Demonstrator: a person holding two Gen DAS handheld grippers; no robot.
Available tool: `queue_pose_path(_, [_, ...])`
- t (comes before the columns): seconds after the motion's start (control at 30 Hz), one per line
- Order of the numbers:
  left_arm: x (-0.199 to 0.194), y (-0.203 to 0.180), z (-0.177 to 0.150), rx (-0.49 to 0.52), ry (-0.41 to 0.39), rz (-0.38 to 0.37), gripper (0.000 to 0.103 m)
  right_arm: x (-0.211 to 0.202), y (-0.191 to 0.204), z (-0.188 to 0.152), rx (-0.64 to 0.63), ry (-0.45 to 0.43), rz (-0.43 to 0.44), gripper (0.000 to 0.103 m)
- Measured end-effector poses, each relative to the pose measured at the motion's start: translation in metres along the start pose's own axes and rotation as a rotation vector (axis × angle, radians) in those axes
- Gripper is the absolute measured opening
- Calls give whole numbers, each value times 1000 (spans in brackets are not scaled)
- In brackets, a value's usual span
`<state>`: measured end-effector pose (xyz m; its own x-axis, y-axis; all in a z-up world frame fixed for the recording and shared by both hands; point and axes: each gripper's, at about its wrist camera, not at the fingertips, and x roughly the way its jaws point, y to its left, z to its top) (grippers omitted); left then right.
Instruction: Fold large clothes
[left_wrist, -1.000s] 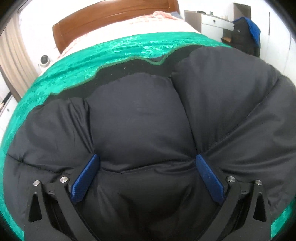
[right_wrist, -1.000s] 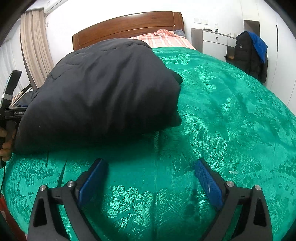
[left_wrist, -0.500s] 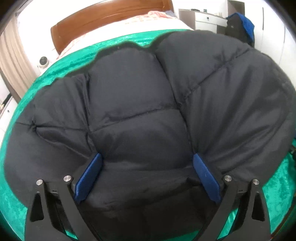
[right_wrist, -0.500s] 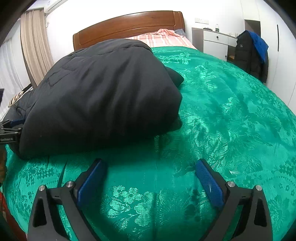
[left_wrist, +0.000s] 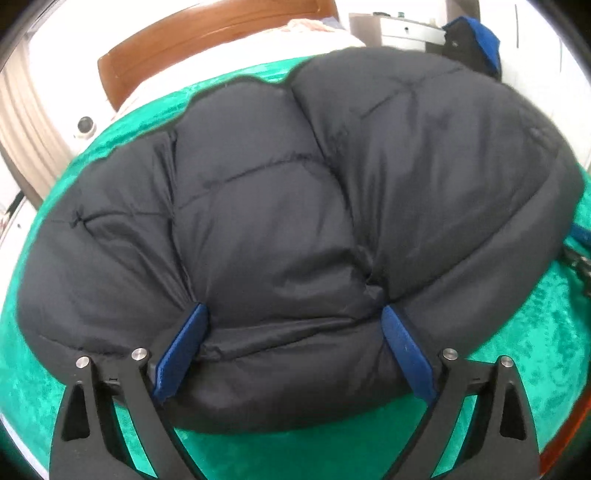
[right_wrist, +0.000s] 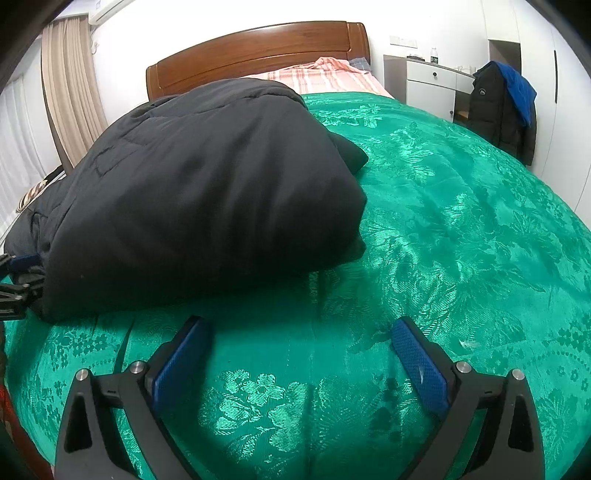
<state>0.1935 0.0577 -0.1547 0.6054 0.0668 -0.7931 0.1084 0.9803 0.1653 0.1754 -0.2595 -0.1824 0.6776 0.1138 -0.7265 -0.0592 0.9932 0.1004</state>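
A large black padded jacket lies folded in a thick bundle on the green bedspread. My left gripper has its jaws wide apart, with the jacket's near edge bulging between the blue pads. In the right wrist view the same jacket sits to the left on the bedspread. My right gripper is open and empty over bare bedspread, a little in front of the jacket. The left gripper shows at that view's left edge, against the jacket's end.
A wooden headboard and a striped pillow are at the far end of the bed. A white cabinet and a dark coat with blue lining stand at the right. Curtains hang at the left.
The jacket's far part has come over toward me, and the bundle now lies lower and flatter in the left wrist view. The right gripper has barely moved.
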Motion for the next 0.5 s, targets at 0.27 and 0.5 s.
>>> queue_pose_path(0.27, [-26,-7,-24,43,7,-15,97,-1,-2,0,2,0,4,100])
queue_pose_path(0.5, [-60,-11,-66,80,53,-100,98,-2,-3,-1,5,2,7,100])
